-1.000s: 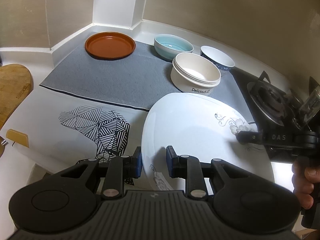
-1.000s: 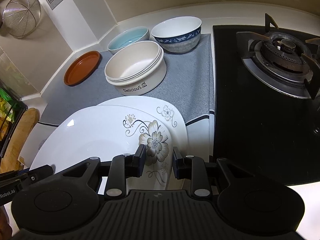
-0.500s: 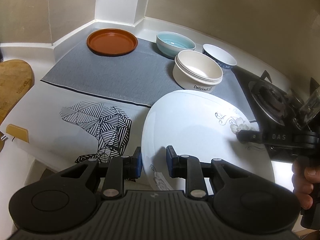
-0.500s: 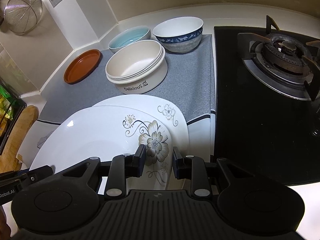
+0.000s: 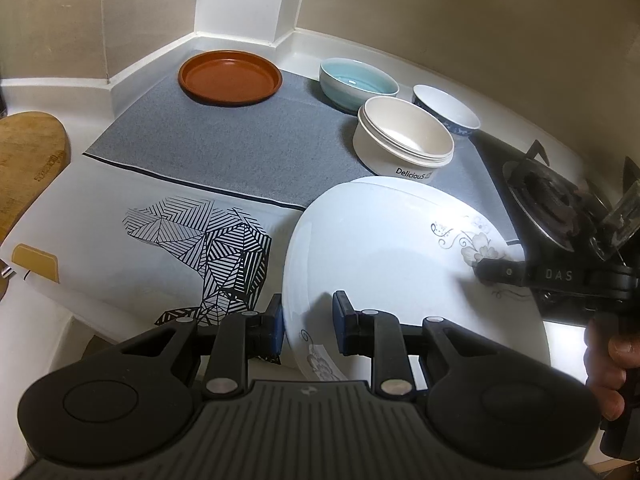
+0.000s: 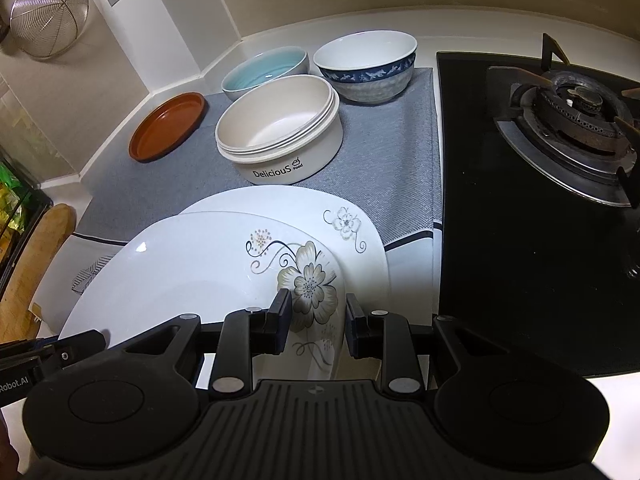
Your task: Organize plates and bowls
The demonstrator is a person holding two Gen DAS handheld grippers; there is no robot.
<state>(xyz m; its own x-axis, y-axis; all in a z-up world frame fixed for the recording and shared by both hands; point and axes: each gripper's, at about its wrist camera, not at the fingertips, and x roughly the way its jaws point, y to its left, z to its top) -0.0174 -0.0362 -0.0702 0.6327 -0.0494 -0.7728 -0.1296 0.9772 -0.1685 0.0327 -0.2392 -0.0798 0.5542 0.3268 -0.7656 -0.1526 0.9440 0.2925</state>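
Right wrist view: each hand-held gripper clamps the floral plate's rim.

Creeping slightly upward and to the right in the left wrist view over the last second: the brown plate, the teal bowl, the cream bowl, the blue-rimmed bowl and the black line print on the counter. Drifting the same way in the right wrist view, and showing a marginally wider strip of the lower plate beyond the far rim of the upper plate.
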